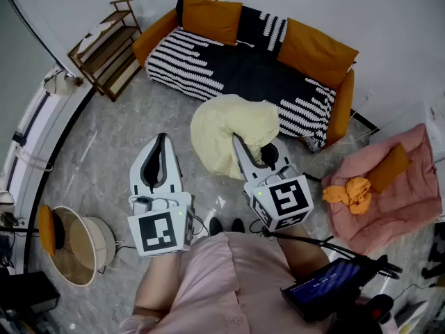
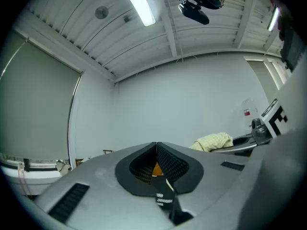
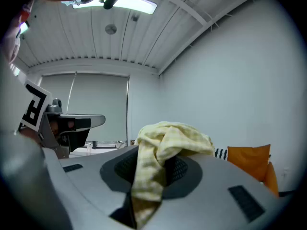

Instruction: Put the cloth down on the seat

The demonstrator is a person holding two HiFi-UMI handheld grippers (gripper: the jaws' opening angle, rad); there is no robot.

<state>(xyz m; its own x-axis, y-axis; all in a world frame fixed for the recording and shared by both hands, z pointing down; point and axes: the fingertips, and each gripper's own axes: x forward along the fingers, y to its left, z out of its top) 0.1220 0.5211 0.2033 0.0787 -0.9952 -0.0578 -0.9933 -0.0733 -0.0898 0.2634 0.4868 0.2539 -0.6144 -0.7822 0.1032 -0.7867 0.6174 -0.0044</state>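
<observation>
A pale yellow cloth (image 1: 233, 134) hangs bunched from my right gripper (image 1: 240, 145), which is shut on it; in the right gripper view the cloth (image 3: 163, 150) drapes over and between the jaws. My left gripper (image 1: 163, 140) is shut with nothing in it, its jaws pressed together in the left gripper view (image 2: 156, 147). Both grippers are held above the floor in front of the sofa seat (image 1: 243, 72), which is black with white stripes and orange cushions. From the left gripper view, the cloth (image 2: 213, 141) appears off to the right.
A pink cushion (image 1: 389, 186) with an orange cloth (image 1: 351, 192) lies on the floor at right. A wooden shelf (image 1: 108, 44) stands left of the sofa. A round basket (image 1: 80, 245) sits at lower left. Grey marble floor (image 1: 111, 152) lies between.
</observation>
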